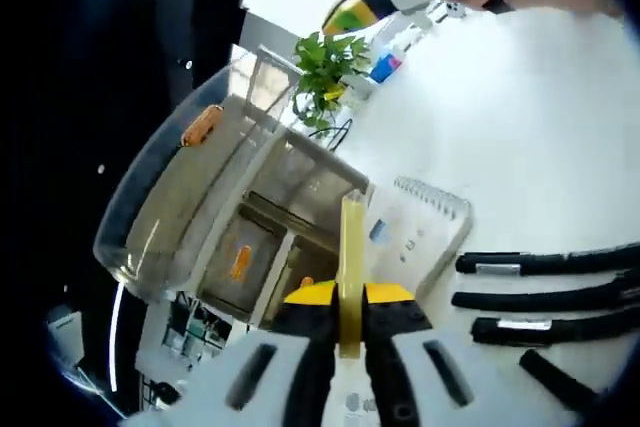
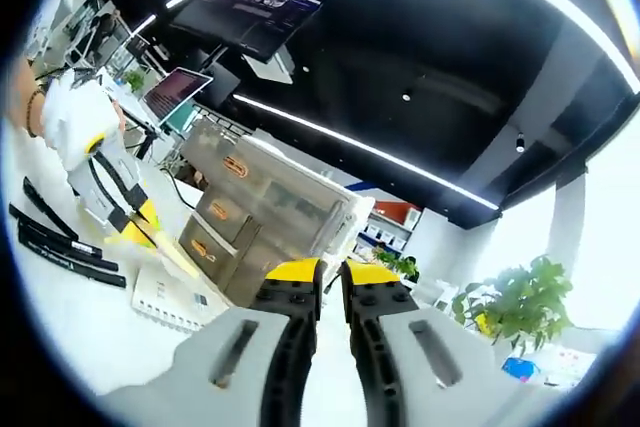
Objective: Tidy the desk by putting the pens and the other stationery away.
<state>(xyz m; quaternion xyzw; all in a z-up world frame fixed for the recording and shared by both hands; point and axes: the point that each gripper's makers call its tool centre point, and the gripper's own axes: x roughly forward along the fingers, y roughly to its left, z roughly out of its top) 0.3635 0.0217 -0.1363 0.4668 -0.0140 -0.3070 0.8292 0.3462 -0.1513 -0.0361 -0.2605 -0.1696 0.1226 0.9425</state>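
Drawers form the landmark: the clear drawer unit (image 1: 240, 217) stands on the white desk (image 1: 520, 127). Left gripper (image 1: 350, 332) clamps a yellow ruler (image 1: 352, 257) just before it, beside a spiral notepad (image 1: 425, 222); black pens (image 1: 545, 297) lie farther off. Right gripper (image 2: 332, 272) is nearly closed, holding nothing.

Bare white desk (image 1: 520, 107) carrying black pens (image 1: 545, 297), white spiral notepad (image 1: 415, 232), clear plastic drawer organiser (image 1: 215, 212), potted green plant (image 1: 325, 72).

Dark ceiling (image 2: 400, 57) with long light strips (image 2: 360, 147), white desk (image 1: 520, 117), potted plant (image 1: 325, 72), monitor (image 2: 248, 9).
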